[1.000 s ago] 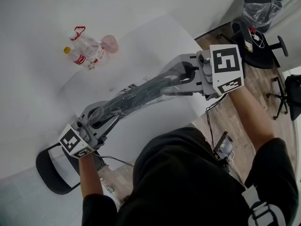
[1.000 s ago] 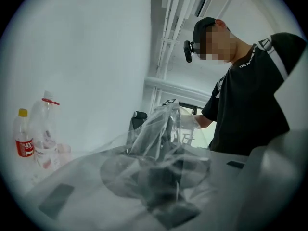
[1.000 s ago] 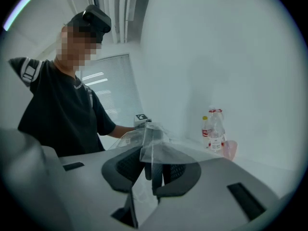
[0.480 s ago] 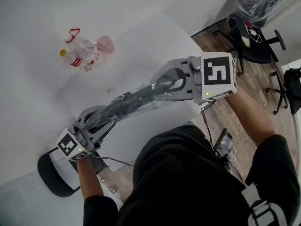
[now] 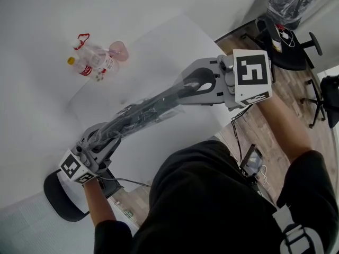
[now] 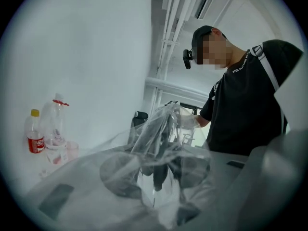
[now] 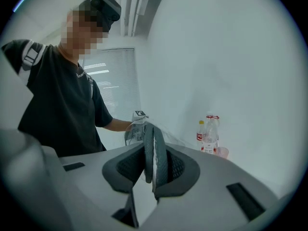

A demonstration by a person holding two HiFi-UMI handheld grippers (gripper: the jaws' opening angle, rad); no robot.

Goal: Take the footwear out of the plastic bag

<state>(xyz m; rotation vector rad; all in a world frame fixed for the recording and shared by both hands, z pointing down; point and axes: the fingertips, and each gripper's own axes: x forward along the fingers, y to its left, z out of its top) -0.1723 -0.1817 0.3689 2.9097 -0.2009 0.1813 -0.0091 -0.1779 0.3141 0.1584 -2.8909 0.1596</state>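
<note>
Pulling: footwear (image 5: 153,109) mostly inside plastic bag (image 6: 163,129), aloft over desk (image 5: 159,46) near edge.
Left tongs (image 6: 156,177): narrow, pinching bag end.
Right tongs (image 7: 153,170): narrow, clamping footwear's bare end.
Axis: tongs-to-tongs; extract rightward.

Office or lab-type workroom, plainly fitted. White table (image 5: 159,41) against bare white walls (image 7: 231,57). Black swivel chairs (image 5: 286,52) on star bases over wood-look floor (image 5: 286,99). Bin with clear plastic liner (image 5: 288,7) beyond them. Slatted window blinds (image 7: 113,76) at one side, exposed pipes (image 6: 175,13) along ceiling. Soft-drink bottles (image 5: 87,62) on tabletop.
</note>
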